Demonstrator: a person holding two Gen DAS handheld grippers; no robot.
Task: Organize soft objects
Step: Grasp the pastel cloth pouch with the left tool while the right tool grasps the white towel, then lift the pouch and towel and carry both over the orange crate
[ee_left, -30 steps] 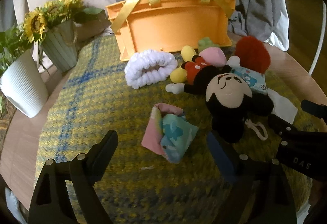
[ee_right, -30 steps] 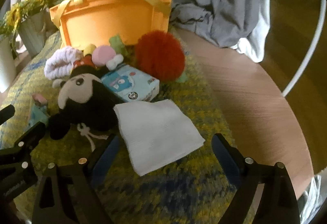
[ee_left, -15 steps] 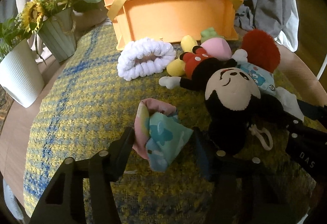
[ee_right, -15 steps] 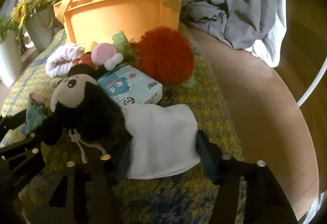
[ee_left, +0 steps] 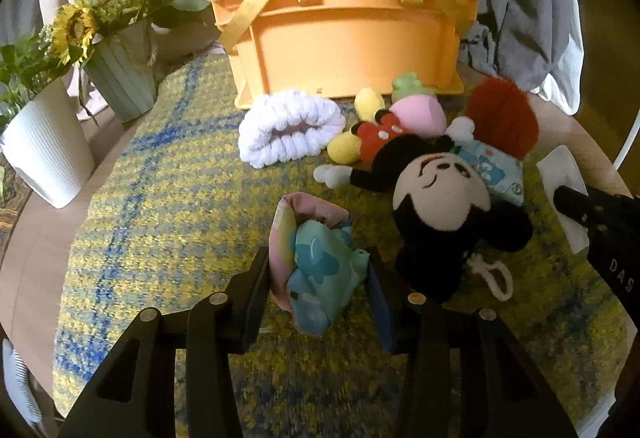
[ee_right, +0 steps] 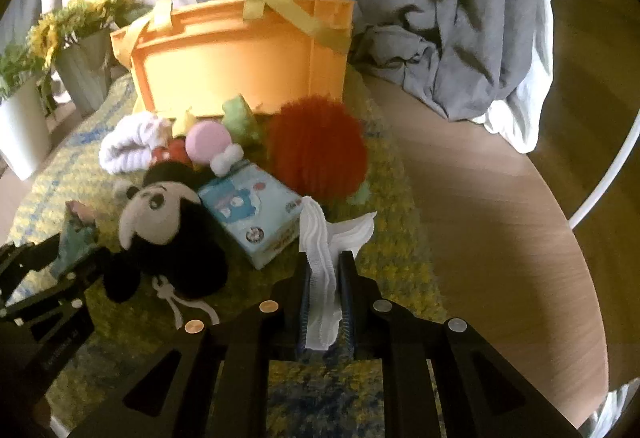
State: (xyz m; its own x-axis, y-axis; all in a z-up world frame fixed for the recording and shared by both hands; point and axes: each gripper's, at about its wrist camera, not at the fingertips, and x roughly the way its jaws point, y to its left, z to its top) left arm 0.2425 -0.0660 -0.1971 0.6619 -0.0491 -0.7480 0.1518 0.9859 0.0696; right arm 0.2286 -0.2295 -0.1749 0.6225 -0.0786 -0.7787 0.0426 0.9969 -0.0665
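While both grippers grip: left gripper (ee_left: pixel 318 278) clamped on pouch (ee_left: pixel 316 262); right gripper (ee_right: pixel 325 294) clamped on folded cloth (ee_right: pixel 326 250), both on mat. Lift straight up; carry to orange bin (ee_left: pixel 352 42) behind toys, release inside.

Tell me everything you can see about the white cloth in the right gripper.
The white cloth is thin, soft-looking folded fabric, its layered edges showing. The right gripper has its jaws shut on it, bunching it into a narrow band between them. Its free end fans out past the jaws, above the yellow-blue mat, beside the blue tissue pack.
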